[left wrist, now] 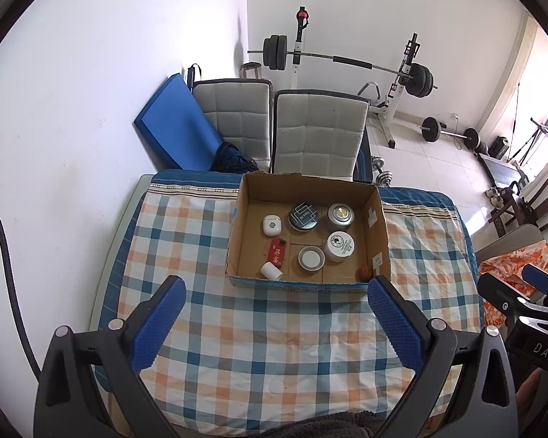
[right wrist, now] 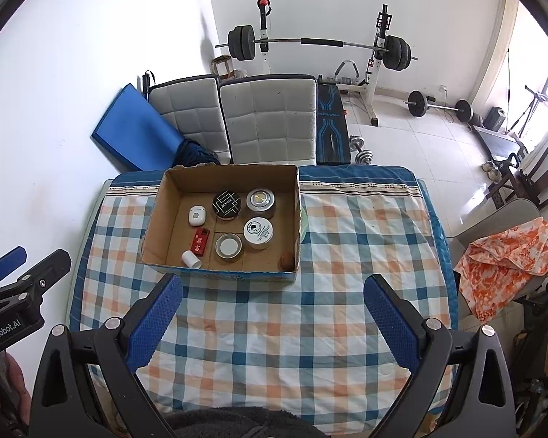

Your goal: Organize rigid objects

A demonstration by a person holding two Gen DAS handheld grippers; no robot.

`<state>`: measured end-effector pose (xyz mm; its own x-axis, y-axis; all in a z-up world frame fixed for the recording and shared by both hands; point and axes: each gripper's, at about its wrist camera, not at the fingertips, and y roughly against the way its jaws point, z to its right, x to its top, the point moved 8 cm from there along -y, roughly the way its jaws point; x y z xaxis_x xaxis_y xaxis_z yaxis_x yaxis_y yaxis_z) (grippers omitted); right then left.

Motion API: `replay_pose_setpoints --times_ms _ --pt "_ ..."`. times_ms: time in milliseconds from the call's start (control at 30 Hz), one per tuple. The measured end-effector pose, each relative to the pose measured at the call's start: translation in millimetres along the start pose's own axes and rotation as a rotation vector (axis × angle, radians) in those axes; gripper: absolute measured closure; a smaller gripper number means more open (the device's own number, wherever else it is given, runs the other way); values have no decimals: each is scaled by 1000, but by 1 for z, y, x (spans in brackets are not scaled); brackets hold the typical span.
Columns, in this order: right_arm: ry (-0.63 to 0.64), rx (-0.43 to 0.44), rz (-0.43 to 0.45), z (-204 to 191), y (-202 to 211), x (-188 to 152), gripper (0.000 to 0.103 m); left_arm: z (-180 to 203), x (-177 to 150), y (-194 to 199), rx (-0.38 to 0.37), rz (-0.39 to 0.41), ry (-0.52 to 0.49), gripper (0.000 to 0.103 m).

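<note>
An open cardboard box (left wrist: 378, 215) (right wrist: 153, 219) stands at the far side of the checked tablecloth. Inside lie a black round tin (left wrist: 303, 216) (right wrist: 226, 204), a gold-lidded jar (left wrist: 341, 214) (right wrist: 260, 200), a white jar (left wrist: 340, 245) (right wrist: 258, 231), a silver-rimmed tin (left wrist: 311, 257) (right wrist: 229, 245), a white case (left wrist: 272, 225) (right wrist: 196, 215), a red box (left wrist: 277, 252) (right wrist: 200, 242), a white cylinder (left wrist: 271, 271) (right wrist: 191, 259) and a small brown ball (left wrist: 364, 273) (right wrist: 286, 259). My left gripper (left wrist: 277, 292) and right gripper (right wrist: 272, 290) are open and empty, held above the cloth short of the box.
The table (left wrist: 259, 343) carries a blue, orange and white checked cloth. Two grey padded chairs (left wrist: 319, 135) stand behind it, with a blue mat (left wrist: 179, 124) against the wall. A weight bench with barbell (right wrist: 318, 43) is further back. An orange cloth (right wrist: 504, 262) lies at right.
</note>
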<state>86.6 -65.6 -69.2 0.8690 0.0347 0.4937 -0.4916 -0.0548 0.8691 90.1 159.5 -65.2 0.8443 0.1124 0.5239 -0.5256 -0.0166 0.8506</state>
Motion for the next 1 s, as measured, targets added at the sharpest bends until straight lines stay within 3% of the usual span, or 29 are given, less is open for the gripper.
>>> replay_pose_setpoints --times_ms 1000 --pt "-22 -56 55 4 8 -1 2 3 1 1 4 41 -9 1"
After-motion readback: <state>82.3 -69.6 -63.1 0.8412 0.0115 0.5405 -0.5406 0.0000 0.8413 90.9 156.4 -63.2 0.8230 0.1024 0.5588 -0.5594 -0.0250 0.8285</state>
